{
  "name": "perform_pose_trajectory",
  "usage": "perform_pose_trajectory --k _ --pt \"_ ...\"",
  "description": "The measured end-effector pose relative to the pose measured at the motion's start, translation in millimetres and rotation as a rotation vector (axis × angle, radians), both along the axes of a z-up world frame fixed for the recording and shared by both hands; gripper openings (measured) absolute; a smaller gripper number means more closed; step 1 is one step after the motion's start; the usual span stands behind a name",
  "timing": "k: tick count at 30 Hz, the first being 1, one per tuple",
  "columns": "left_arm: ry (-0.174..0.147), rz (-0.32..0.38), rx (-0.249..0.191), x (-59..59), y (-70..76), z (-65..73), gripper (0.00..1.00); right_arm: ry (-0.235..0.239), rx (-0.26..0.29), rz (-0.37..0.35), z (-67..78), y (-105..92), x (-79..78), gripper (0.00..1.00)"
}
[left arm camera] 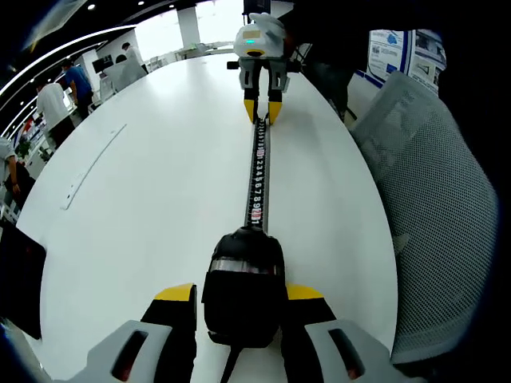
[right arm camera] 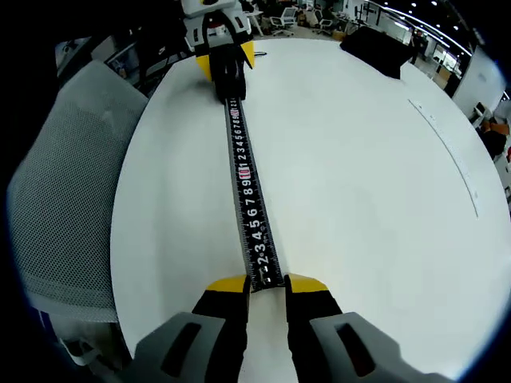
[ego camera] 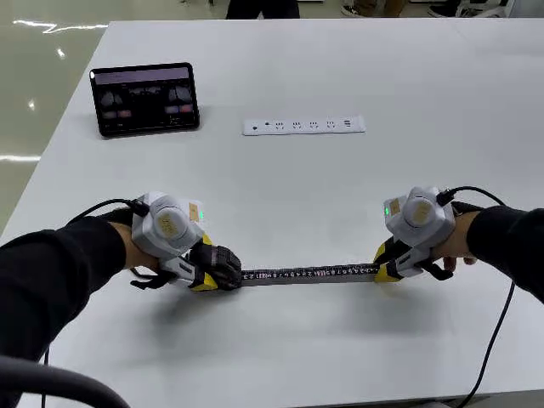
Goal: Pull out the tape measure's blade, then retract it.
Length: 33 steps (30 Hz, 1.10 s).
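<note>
The black tape measure case [ego camera: 218, 265] [left arm camera: 243, 279] rests on the white table [ego camera: 323, 76], and my left gripper [ego camera: 204, 274] [left arm camera: 239, 294] is shut on it. Its blade [ego camera: 310, 273] [left arm camera: 259, 175] [right arm camera: 247, 191] runs flat along the table toward the right, numbers facing up. My right gripper [ego camera: 384, 270] [right arm camera: 266, 282] is shut on the blade's tip. In the left gripper view the right gripper [left arm camera: 262, 108] sits at the blade's far end. In the right gripper view the left gripper [right arm camera: 227, 68] holds the case at the far end.
A dark tablet [ego camera: 144, 98] stands propped at the back left. A white power strip [ego camera: 303, 126] lies beyond the grippers. A grey mesh chair [left arm camera: 431, 207] [right arm camera: 68, 183] sits by the near table edge. People stand in the room's background [left arm camera: 56, 104].
</note>
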<state>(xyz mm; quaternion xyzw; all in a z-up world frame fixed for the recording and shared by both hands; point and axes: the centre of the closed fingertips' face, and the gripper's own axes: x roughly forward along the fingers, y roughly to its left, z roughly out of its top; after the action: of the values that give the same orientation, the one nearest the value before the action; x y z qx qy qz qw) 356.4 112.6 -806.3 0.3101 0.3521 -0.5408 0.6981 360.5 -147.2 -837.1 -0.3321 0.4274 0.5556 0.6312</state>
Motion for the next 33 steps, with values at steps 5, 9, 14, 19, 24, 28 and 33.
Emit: perform_pose_trajectory --k 5,9,14,19,24,28,33 --pt "0.006 0.142 -0.089 9.3 10.9 14.2 0.62 -0.019 0.047 -0.057 8.9 2.9 -2.4 0.23" --pt "-0.018 0.253 -0.159 15.9 25.4 29.4 0.80 -0.054 0.089 -0.134 19.5 -1.5 -0.6 0.35" --pt "0.019 0.503 -0.309 22.0 51.8 44.1 1.00 -0.144 0.161 -0.241 35.4 -9.2 -1.2 0.45" --pt "-0.076 0.607 -0.359 17.8 87.9 53.6 1.00 -0.188 0.212 -0.341 45.6 -27.2 -13.0 0.57" --pt "-0.129 0.632 -0.352 -4.2 111.4 55.0 1.00 -0.230 0.255 -0.431 51.9 -45.8 -27.6 0.64" --pt "-0.161 0.667 -0.366 -19.0 123.5 57.3 1.00 -0.279 0.275 -0.474 54.6 -53.7 -40.1 0.66" --pt "-0.177 0.709 -0.393 -40.5 131.7 56.1 1.00 -0.302 0.302 -0.547 61.3 -66.3 -53.0 0.71"
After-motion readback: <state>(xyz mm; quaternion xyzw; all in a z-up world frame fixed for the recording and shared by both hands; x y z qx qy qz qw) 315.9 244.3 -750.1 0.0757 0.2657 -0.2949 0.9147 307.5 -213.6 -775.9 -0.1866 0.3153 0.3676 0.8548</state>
